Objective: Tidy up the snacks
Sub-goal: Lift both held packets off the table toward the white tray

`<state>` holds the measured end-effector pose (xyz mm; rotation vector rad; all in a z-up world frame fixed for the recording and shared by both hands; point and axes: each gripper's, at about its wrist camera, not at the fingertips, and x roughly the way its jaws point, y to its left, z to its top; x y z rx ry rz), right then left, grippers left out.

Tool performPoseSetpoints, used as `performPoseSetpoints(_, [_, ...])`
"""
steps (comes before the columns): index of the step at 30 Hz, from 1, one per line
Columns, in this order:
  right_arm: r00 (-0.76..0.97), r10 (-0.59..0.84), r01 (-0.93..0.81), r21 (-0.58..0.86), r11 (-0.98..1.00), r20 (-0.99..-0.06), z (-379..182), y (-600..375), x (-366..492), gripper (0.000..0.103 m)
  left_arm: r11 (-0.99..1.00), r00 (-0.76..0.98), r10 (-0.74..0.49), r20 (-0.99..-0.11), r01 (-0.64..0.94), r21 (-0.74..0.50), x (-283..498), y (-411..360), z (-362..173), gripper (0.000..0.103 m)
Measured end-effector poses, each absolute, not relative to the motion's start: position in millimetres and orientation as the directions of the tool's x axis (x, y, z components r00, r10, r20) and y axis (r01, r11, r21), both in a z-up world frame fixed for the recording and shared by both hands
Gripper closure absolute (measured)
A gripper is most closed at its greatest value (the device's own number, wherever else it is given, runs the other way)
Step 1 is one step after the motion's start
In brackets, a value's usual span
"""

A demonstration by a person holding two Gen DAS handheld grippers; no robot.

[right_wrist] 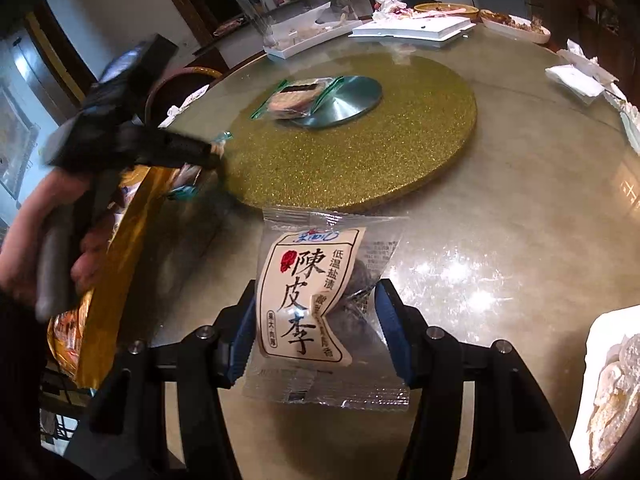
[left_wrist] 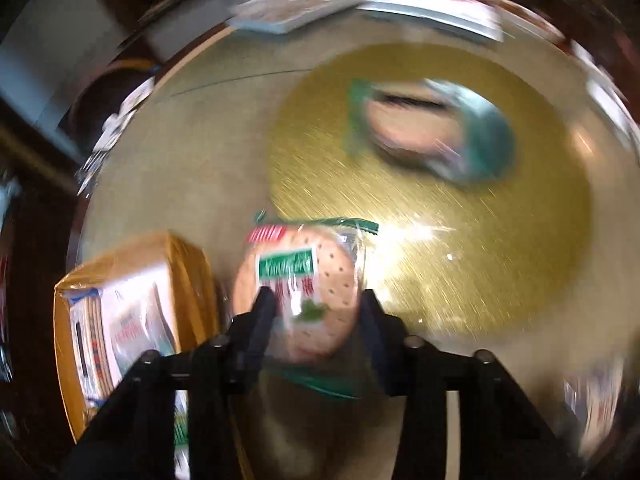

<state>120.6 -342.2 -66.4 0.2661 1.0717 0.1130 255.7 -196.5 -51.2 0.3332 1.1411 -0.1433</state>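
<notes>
Beside the gold turntable (right_wrist: 352,136): left gripper (left_wrist: 316,304) closed on a round cracker packet (left_wrist: 298,292), right gripper (right_wrist: 316,336) clamping a preserved-plum packet (right_wrist: 316,300); sorting underway, next likely placing both with the turntable's packet (right_wrist: 298,100).

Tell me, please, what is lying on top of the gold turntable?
A wrapped snack lies on the gold turntable, partly over the silver disc at its centre. The disc's part beneath the wrapper is hidden.
</notes>
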Motion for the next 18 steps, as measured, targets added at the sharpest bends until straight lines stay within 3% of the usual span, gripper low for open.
performPoseSetpoints(2, [0.474, 0.218, 0.037, 0.266, 0.963, -0.853, -65.8, -341.4, 117.5, 0.044, 0.917, 0.427, 0.050, -0.903, 0.339, 0.211, 223.7, -203.5, -54.1, 0.068])
performPoseSetpoints(8, [0.476, 0.215, 0.024, 0.258, 0.966, -0.852, -65.2, -337.0, 107.9, 0.044, 0.918, 0.415, -0.154, -0.897, 0.396, 0.026, 174.6, -183.6, -47.1, 0.066])
performPoseSetpoints(9, [0.475, 0.211, 0.025, 0.254, 0.967, -0.854, -65.3, -336.0, 107.7, 0.044, 0.923, 0.447, -0.154, -0.881, 0.382, 0.033, 177.1, -180.6, -41.0, 0.060])
performPoseSetpoints(11, [0.473, 0.207, 0.028, 0.250, 0.968, -0.857, -65.5, -334.0, 109.0, 0.044, 0.947, 0.499, -0.129, -0.857, 0.320, 0.043, 197.3, -168.6, -30.3, 0.017])
performPoseSetpoints(13, [0.474, 0.209, 0.027, 0.251, 0.968, -0.855, -66.0, -332.2, 110.4, 0.044, 0.965, 0.527, -0.134, -0.839, 0.261, 0.010, 224.8, -155.9, -25.9, 0.016])
performPoseSetpoints(18, [0.474, 0.217, 0.022, 0.258, 0.966, -0.854, -66.2, -332.1, 110.6, 0.044, 0.972, 0.446, -0.101, -0.889, 0.237, 0.009, 280.9, -156.7, -43.8, 0.016])
